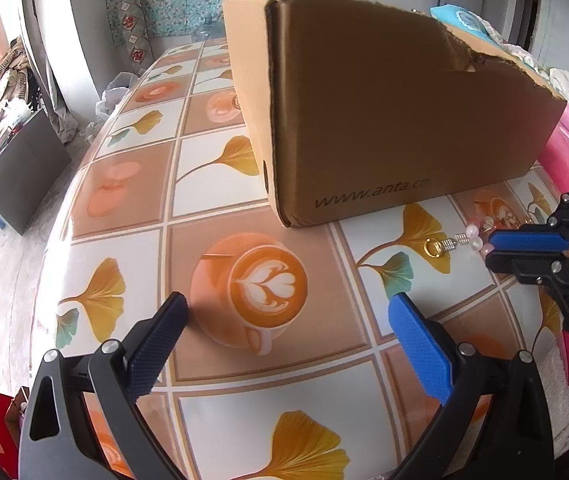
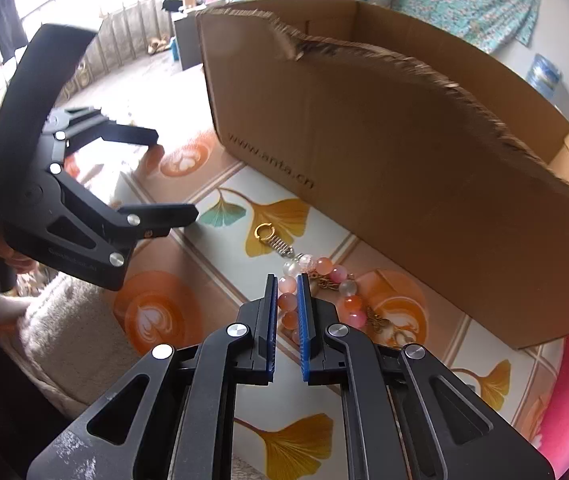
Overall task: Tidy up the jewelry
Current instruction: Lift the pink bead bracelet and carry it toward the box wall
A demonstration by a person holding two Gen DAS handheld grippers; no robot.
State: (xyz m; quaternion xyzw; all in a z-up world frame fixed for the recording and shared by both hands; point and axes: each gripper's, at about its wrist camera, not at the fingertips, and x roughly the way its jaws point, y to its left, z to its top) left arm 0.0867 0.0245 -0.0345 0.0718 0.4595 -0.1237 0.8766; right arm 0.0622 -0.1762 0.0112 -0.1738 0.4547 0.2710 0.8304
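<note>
The right tongs (image 2: 286, 280) are drawn narrow, their blue pads pinching the pink and orange beads of a bracelet (image 2: 316, 300) that lies on the bench (image 1: 244, 184), just in front of the near wall of an open cardboard box (image 2: 384, 152). The bracelet's gold ring and small spring (image 2: 272, 240) trail out toward the left. The left tongs (image 1: 288, 312) stand wide and empty over a printed coffee cup, well left of the bracelet.
</note>
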